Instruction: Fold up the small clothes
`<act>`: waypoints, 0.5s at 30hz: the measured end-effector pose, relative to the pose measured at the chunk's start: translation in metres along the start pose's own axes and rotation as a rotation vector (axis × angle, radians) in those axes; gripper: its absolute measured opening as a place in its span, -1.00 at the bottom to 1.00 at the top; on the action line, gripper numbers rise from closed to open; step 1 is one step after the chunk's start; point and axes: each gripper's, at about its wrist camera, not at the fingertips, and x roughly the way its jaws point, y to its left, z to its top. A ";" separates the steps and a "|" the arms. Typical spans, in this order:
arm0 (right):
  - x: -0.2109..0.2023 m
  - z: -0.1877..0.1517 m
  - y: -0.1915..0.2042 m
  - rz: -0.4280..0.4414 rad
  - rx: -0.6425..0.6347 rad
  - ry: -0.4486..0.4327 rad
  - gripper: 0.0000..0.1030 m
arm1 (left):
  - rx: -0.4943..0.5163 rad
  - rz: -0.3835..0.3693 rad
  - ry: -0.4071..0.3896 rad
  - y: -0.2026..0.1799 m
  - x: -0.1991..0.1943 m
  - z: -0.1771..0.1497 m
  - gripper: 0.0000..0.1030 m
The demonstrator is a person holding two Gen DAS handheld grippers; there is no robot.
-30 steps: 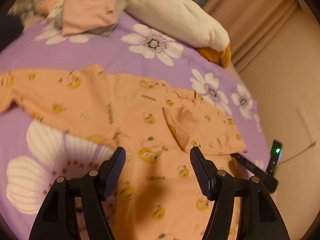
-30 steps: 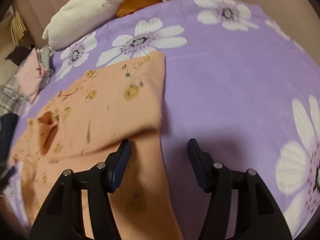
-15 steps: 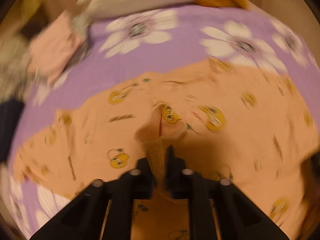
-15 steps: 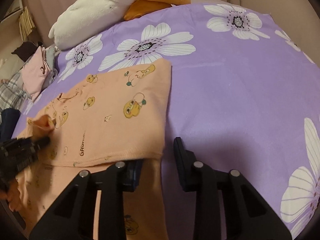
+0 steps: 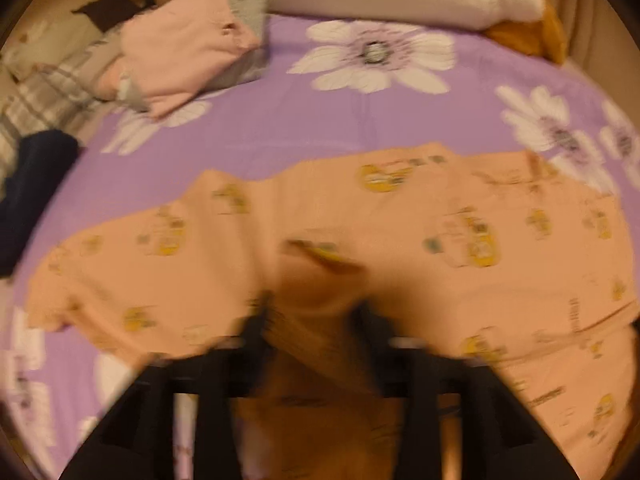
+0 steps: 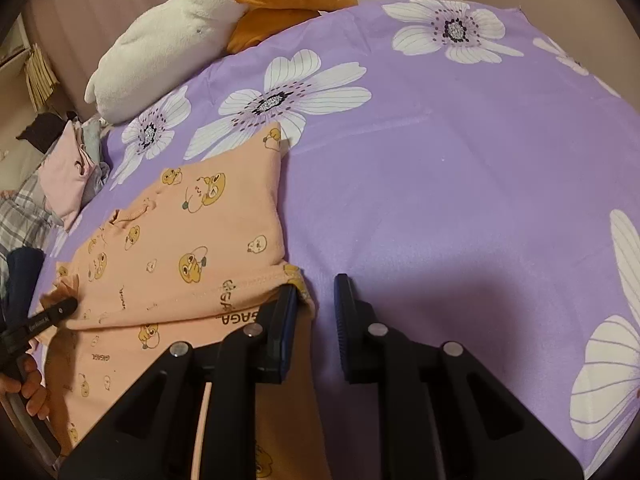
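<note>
An orange child's garment [image 5: 400, 240] with yellow cartoon prints lies on the purple flowered bedspread [image 5: 280, 128], one end folded over itself. It also shows in the right wrist view [image 6: 180, 248]. My left gripper [image 5: 312, 320] is blurred, its jaws apart with a bunched fold of the garment between them. In the right wrist view its tip [image 6: 60, 310] rests at the garment's left edge. My right gripper [image 6: 318, 304] is open at the folded hem's right corner, its left finger [image 6: 286, 320] against the cloth.
A white and orange plush pillow [image 6: 192, 28] lies at the head of the bed. A stack of folded pink and grey clothes [image 5: 188, 44] sits at the far left, with plaid fabric [image 5: 44, 96] and a dark blue garment [image 5: 28, 188] beside it.
The left gripper moved onto a fold of the garment, shut on it, and now its jaws have spread. The right gripper advanced to the hem corner and narrowed its opening.
</note>
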 end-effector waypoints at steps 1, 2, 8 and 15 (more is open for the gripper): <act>0.000 0.000 -0.004 0.016 0.015 0.002 -0.69 | -0.019 0.013 -0.008 0.009 -0.001 0.000 0.36; 0.000 0.001 -0.006 0.025 0.023 0.003 -0.69 | -0.048 0.002 -0.018 0.019 -0.004 -0.002 0.40; 0.000 -0.002 0.003 -0.021 -0.020 -0.006 -0.69 | -0.291 -0.046 0.044 0.080 -0.007 -0.011 0.40; -0.001 -0.002 0.000 -0.007 -0.010 -0.011 -0.69 | -0.047 0.007 -0.118 0.017 -0.035 -0.013 0.34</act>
